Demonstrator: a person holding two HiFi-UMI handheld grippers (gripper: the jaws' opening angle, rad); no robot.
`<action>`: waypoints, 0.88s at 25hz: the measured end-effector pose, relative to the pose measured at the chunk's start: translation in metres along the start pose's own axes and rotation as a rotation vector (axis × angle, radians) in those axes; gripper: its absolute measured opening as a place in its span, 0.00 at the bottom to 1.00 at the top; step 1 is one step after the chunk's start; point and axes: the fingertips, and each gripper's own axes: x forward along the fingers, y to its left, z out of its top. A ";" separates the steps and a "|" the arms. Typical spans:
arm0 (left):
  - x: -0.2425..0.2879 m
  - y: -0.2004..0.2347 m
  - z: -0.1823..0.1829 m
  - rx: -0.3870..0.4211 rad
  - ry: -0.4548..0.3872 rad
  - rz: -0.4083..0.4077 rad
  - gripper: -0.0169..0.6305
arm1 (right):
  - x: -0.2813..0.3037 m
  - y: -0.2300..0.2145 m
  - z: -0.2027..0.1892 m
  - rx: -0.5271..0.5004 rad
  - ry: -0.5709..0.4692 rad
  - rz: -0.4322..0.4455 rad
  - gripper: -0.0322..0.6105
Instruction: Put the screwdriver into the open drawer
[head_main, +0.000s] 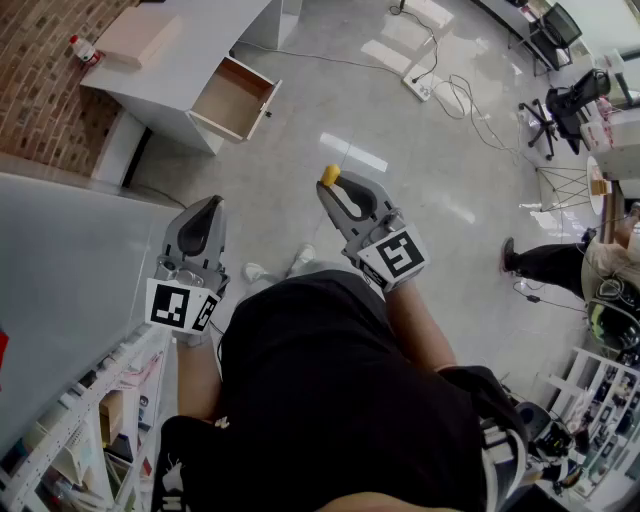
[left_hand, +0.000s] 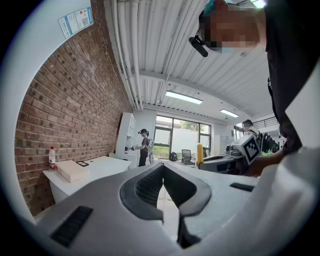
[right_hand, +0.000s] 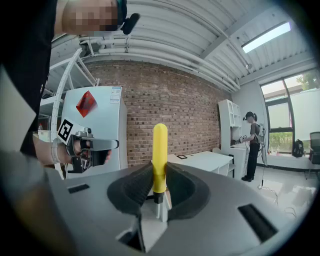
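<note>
My right gripper (head_main: 333, 190) is shut on a screwdriver (right_hand: 159, 156) with a yellow handle, which stands upright between the jaws; its yellow end (head_main: 329, 175) shows past the fingertips in the head view. My left gripper (head_main: 200, 222) is shut with nothing in it, its jaw tips meeting (left_hand: 162, 181). The open drawer (head_main: 236, 99), light wood inside, juts from a white desk (head_main: 175, 50) far ahead at the upper left. Both grippers are held in front of the person's body, well away from the drawer.
A brick wall (head_main: 35, 90) runs behind the desk. On the desk lie a flat box (head_main: 135, 35) and a small bottle (head_main: 84, 48). A white cabinet (head_main: 60, 270) and shelves (head_main: 90, 430) stand at my left. Cables (head_main: 440, 85) cross the floor, office chairs (head_main: 555, 105) and a person (head_main: 590, 270) at right.
</note>
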 end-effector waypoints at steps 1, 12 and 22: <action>0.003 -0.004 0.001 0.010 0.004 0.005 0.03 | -0.003 -0.003 0.001 0.006 -0.006 0.005 0.18; 0.043 -0.049 0.001 0.055 0.026 0.005 0.03 | -0.033 -0.047 -0.005 0.047 -0.033 0.024 0.18; 0.074 -0.068 -0.022 0.053 0.086 0.028 0.03 | -0.042 -0.075 -0.034 0.113 -0.003 0.060 0.18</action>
